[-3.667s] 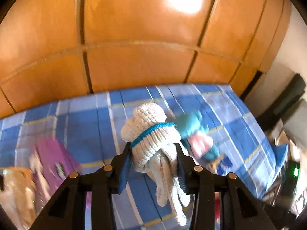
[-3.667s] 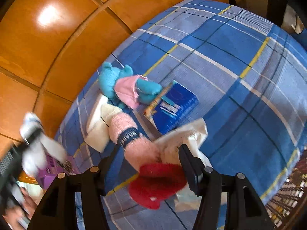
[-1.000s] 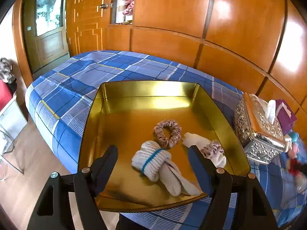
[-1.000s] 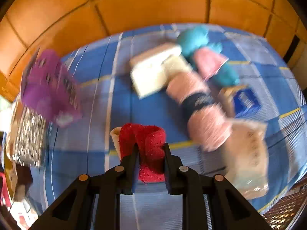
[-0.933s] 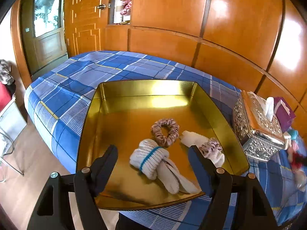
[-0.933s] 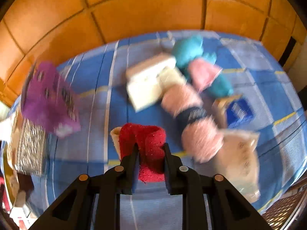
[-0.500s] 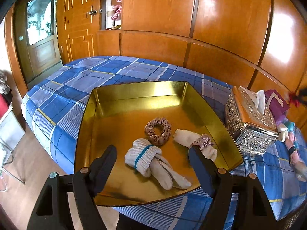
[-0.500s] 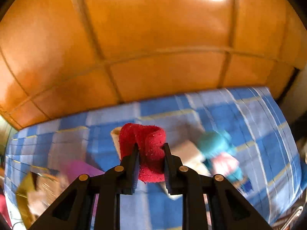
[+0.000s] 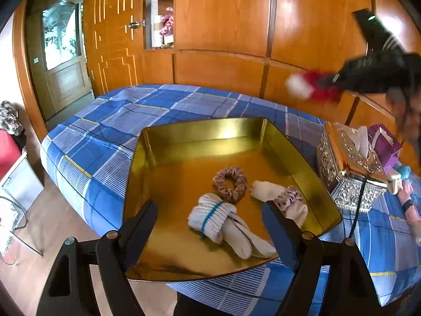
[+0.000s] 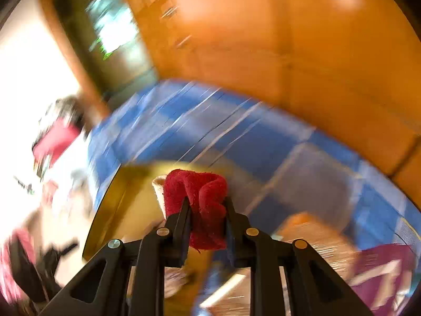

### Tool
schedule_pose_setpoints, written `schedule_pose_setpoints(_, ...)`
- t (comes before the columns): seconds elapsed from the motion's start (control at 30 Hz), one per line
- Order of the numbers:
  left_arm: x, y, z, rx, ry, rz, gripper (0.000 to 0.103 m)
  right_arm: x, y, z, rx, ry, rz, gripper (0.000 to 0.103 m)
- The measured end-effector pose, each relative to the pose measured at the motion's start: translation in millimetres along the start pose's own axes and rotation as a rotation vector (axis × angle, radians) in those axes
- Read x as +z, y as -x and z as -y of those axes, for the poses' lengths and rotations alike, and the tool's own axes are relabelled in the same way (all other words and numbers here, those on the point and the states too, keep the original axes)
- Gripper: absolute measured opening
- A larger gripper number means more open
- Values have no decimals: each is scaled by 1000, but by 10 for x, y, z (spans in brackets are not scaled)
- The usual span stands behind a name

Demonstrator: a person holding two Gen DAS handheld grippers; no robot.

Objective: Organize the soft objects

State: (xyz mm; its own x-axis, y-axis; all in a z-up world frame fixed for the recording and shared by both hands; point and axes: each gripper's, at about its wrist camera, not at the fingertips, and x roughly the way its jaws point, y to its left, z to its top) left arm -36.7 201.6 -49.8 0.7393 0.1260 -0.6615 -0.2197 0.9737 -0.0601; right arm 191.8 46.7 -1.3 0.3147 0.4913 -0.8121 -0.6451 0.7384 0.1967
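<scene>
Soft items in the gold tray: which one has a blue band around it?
The white rolled sock bundle, nearest the open left gripper. The brown scrunchie and scrunchie-tied cream cloth have none.

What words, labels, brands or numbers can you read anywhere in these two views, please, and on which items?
None can be read.
Purple box: white marks, too small to read.
Pink sock's dark band: lettering too small to read.
Right wrist view: too blurred to show any text.

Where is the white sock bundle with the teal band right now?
In the left wrist view, the white sock bundle lies in the gold tray, near its front edge, right beside the brown scrunchie.
</scene>
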Motion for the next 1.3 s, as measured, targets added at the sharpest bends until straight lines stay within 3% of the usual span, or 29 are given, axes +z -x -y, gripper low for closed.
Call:
schedule_pose_setpoints(0.1, 15, 28, -49, 13, 9, 14, 82, -216, -402, -430, -15, 105, -107, 21)
schedule_pose_setpoints(0.23, 17, 24, -87, 15, 23, 15, 82, -461, -777, -560, -100, 135, -184, 21)
schedule_pose_setpoints(0.33, 9, 10, -91, 13, 25, 11, 82, -541, -978, -529, -179, 122, -197, 22)
schedule_pose_setpoints(0.47, -3, -10, -76, 15, 25, 4, 83, -585, -1140, -510, -236, 106, -184, 34)
schedule_pose_setpoints(0.6, -21, -26, -81, 18, 33, -1, 84, -581, -1000, -492, -207, 47, -122, 43)
schedule_pose_setpoints(0.9, -37, -41, -88, 17, 42, -4, 84, -588, -506, -425, -230, -28, 15, 44)
schedule_pose_setpoints(1.3, -19, 57, 0, 10, 17, 25, 85, -818, -82, -515, -242, -18, 85, 44)
